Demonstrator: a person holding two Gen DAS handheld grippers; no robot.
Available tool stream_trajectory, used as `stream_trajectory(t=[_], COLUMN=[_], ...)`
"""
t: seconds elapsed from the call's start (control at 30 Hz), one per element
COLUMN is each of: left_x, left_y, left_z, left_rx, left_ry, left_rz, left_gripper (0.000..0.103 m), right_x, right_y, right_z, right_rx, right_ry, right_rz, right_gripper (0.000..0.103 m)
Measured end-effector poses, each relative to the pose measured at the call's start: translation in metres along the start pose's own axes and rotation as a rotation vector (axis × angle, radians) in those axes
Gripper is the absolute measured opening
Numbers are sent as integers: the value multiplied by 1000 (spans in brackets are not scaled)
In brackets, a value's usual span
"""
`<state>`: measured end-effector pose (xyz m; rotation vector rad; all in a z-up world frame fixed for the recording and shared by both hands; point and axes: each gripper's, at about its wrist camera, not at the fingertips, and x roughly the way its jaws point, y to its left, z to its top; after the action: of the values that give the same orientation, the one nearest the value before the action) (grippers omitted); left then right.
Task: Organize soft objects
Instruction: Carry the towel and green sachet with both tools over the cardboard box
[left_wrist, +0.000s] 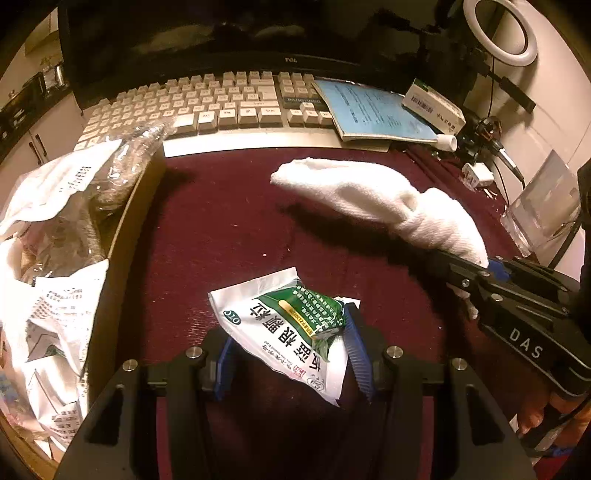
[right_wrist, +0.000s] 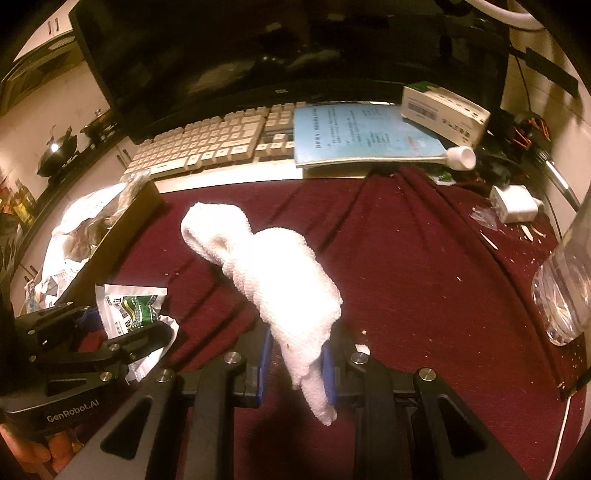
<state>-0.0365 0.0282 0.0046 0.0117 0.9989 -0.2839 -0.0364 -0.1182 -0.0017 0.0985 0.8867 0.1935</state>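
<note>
My left gripper (left_wrist: 291, 354) is shut on a white and green medicine sachet (left_wrist: 284, 332) and holds it above the dark red cloth (left_wrist: 221, 229). It also shows at the left of the right wrist view (right_wrist: 129, 328), with the sachet (right_wrist: 129, 306) between its fingers. My right gripper (right_wrist: 297, 365) is shut on a rolled white towel (right_wrist: 273, 266), which sticks out forward and hangs down between the blue pads. In the left wrist view the towel (left_wrist: 376, 195) is held above the cloth by the right gripper (left_wrist: 480, 269).
A cardboard box (left_wrist: 122, 229) at the left holds crumpled paper and plastic bags (left_wrist: 55, 229). A keyboard (left_wrist: 207, 103), a blue booklet (left_wrist: 369, 110) and a white carton (left_wrist: 432, 105) lie at the back before a monitor. A clear glass (right_wrist: 565, 295) and a white charger (right_wrist: 517, 208) stand at the right.
</note>
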Motion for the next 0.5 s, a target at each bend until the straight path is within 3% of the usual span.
stream_trajectory(t=[0.5], left_x=[-42], left_y=[0], left_z=[9], left_rx=[22], left_ry=[-94], left_rz=[12], left_gripper=[51], right_x=[-14], right_y=[22], right_z=[15], right_rx=[-39], right_ry=[-41], right_rz=[24], right_gripper=[24])
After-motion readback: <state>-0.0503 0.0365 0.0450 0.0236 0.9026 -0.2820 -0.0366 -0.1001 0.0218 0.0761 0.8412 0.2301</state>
